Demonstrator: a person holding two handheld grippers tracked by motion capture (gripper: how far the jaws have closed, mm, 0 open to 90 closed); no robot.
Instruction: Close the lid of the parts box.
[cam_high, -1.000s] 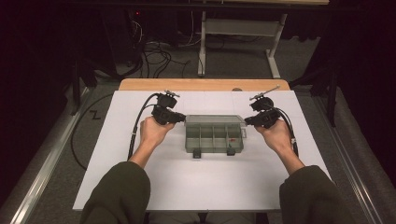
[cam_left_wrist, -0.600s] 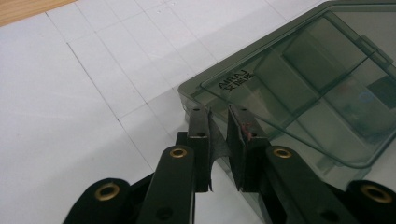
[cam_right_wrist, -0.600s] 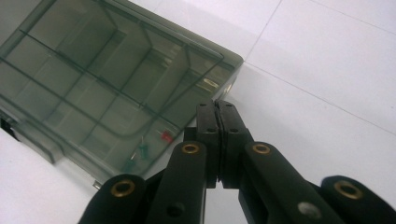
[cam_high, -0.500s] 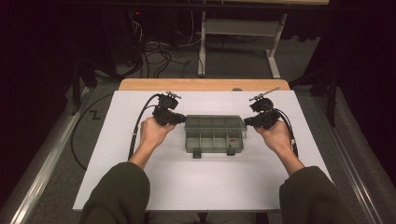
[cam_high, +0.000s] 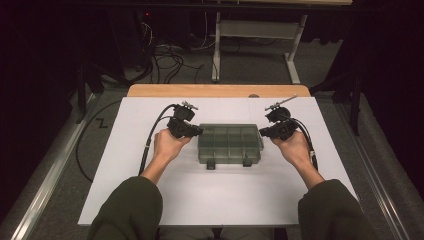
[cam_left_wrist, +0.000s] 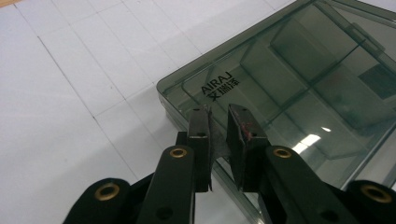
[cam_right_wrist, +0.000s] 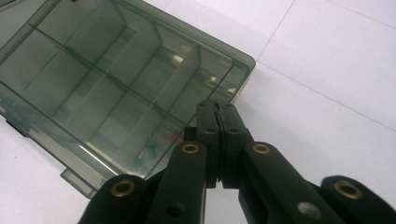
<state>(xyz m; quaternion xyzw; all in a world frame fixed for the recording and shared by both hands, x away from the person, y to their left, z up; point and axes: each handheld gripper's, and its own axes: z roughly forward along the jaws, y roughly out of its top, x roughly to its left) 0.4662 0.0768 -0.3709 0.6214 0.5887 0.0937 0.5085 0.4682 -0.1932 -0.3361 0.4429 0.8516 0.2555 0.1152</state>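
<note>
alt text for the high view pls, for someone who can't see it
A person's two hands each hold a black tool at either end of a closed, smoky see-through compartment box on a white table: left tool at its left end, right tool at its right.

We observed one compartment box (cam_high: 230, 143) of smoky grey see-through plastic, rectangular, lying flat on the white table (cam_high: 215, 200), lid closed. Inner dividers (cam_right_wrist: 116, 84) split it into several compartments. Two latch tabs (cam_high: 211, 164) projected from its near long edge. The lid bore the printed mark "AIRAJ" (cam_left_wrist: 215, 83) near one corner. It sat toward the table's far middle.
</note>
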